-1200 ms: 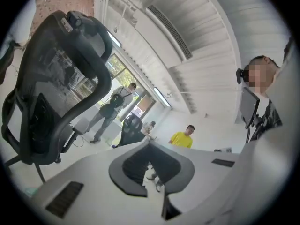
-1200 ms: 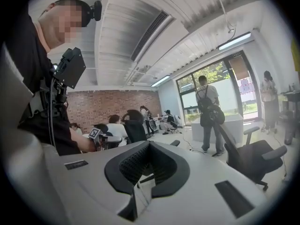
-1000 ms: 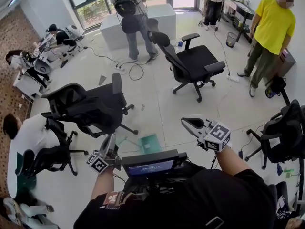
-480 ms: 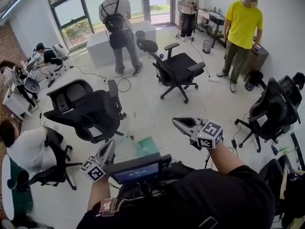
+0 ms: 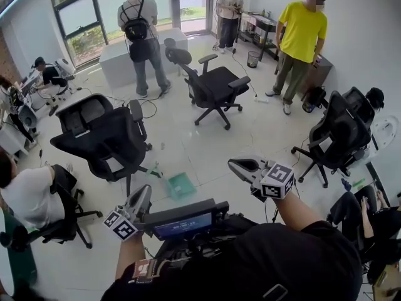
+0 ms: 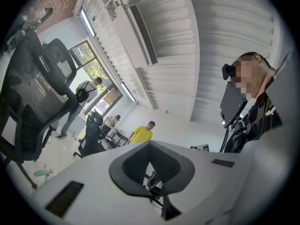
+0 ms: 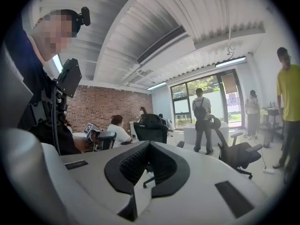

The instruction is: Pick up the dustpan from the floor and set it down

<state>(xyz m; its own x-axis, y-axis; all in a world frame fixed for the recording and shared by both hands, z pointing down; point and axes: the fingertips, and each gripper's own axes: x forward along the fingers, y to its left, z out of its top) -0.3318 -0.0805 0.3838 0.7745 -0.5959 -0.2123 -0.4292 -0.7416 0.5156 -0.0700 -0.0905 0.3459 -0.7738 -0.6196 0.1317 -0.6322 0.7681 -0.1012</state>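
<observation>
Though left tongs (image 5: 145,193) and right tongs (image 5: 235,165) hover, the dustpan (image 5: 180,185) lies untouched.

I'm seeing bright daylight pouring through the windows (image 5: 81,14), glaring off the floor (image 5: 188,137); fisheye edges are bending.

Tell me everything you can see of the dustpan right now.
The dustpan is a teal-green, plastic-looking pan lying flat on the pale floor, beside the base of the nearest black office chair. A slim handle seems to run off toward that chair. Only the floor appears to touch it; finer details are too small to tell.
</observation>
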